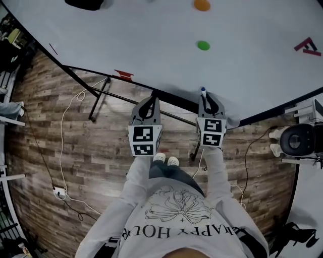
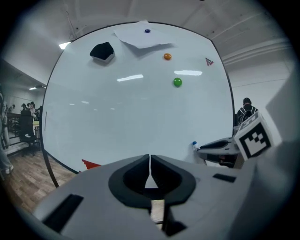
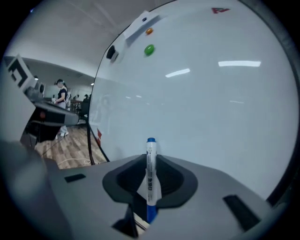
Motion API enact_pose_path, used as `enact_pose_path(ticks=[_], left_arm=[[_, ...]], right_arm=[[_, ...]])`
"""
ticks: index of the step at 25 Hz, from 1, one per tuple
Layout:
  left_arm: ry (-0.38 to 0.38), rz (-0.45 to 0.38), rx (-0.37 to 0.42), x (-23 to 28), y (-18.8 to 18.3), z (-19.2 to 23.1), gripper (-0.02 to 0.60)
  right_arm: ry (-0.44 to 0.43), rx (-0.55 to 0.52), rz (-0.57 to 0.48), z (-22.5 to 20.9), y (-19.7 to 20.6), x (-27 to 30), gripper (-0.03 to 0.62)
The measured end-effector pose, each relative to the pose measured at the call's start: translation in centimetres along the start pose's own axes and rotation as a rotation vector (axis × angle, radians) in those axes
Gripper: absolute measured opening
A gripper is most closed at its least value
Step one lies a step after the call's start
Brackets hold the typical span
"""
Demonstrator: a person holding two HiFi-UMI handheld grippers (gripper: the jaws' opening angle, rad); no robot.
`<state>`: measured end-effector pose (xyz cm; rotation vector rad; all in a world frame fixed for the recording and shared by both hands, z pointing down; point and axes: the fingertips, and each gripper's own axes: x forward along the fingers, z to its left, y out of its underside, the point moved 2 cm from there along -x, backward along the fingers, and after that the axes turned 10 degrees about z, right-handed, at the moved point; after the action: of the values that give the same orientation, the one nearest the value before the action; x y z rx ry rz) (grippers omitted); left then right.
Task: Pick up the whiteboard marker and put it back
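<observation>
A white whiteboard marker [image 3: 150,173] with blue ends stands upright between the jaws of my right gripper [image 3: 150,161], which is shut on it. In the head view the marker's blue tip [image 1: 203,90] pokes out past the right gripper [image 1: 211,108] at the lower edge of the whiteboard [image 1: 166,45]. My left gripper [image 1: 147,112] is beside it, also facing the board, and its jaws [image 2: 150,168] are shut with nothing between them. From the left gripper view the right gripper [image 2: 220,146] and the marker tip [image 2: 194,145] show at the right.
On the whiteboard sit a green magnet [image 1: 203,45], an orange magnet [image 1: 202,5], a black eraser [image 2: 102,51], a paper sheet [image 2: 140,37] and red marks [image 1: 307,46]. A black stand frame [image 1: 101,98] and a cable [image 1: 63,151] lie on the wood floor. A chair [image 1: 298,141] stands at right.
</observation>
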<state>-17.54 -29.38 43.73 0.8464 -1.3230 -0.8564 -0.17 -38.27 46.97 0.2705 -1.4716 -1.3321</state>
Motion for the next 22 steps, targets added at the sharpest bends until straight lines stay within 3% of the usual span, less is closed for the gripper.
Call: enact_pose_path(ticks=[5, 13, 22], left_arm=[[0.064, -0.036, 0.033, 0.6, -1.8, -2.7, 0.012], [0.159, -0.078, 0.082, 1.8, -4.2, -7.2, 0.012], [0.234, -0.093, 0.126, 2.7, -5.5, -11.1, 0.012]], right_arm=[[0.06, 0.17, -0.154, -3.7, -1.9, -4.5, 0.066], [0.194, 0.306, -0.315, -9.7, -2.2, -10.2, 0.066], [0.31, 0.382, -0.348, -14.0, 0.0, -13.8, 0.066]])
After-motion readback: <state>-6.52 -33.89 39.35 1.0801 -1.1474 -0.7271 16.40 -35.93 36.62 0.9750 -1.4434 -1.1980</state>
